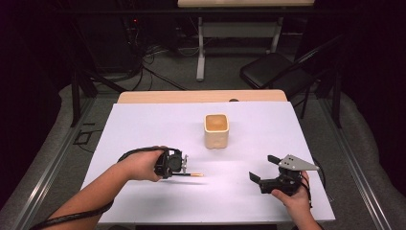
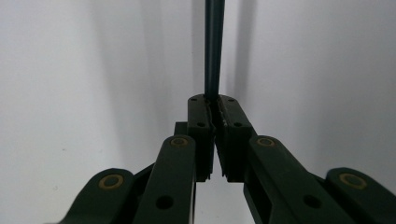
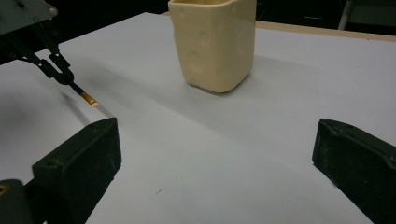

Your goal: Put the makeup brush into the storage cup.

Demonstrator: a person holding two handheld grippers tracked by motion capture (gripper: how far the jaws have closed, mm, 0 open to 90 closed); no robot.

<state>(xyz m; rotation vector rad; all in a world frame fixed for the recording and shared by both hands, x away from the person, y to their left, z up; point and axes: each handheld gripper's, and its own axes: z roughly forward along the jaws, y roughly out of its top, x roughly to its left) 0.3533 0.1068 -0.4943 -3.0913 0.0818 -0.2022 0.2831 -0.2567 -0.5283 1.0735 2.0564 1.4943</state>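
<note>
Left gripper [image 1: 187,168]: near the left front of the bench [image 1: 143,129], held level in the person's left hand [image 1: 141,165]; its 2 jaws are pressed together on a thin dark pencil [image 1: 191,175].
Pencil: it sticks out rightward from the jaws, just above the white bench top; its orange end with a pale tip shows in the high view. In the left gripper view the shaft [image 2: 214,51] runs straight up out of the frame, so that end is cut off there. The part between the jaws is hidden.
Cup [image 1: 216,130]: a cream, square-sided cup stands upright at mid-bench, well apart from both grippers. Its inside is hard to make out; in the right gripper view its rim [image 3: 212,35] is cut off by the top edge.
Right gripper [image 1: 265,168]: near the right front edge, in the person's right hand [image 1: 294,199]; its jaws stand wide apart with nothing between them, only bare bench.
Open room: clear white surface lies between the pencil tip and the right gripper, and all round the cup.
Edges: the front edge lies close to both hands; a tan strip shows along the far edge.
</note>
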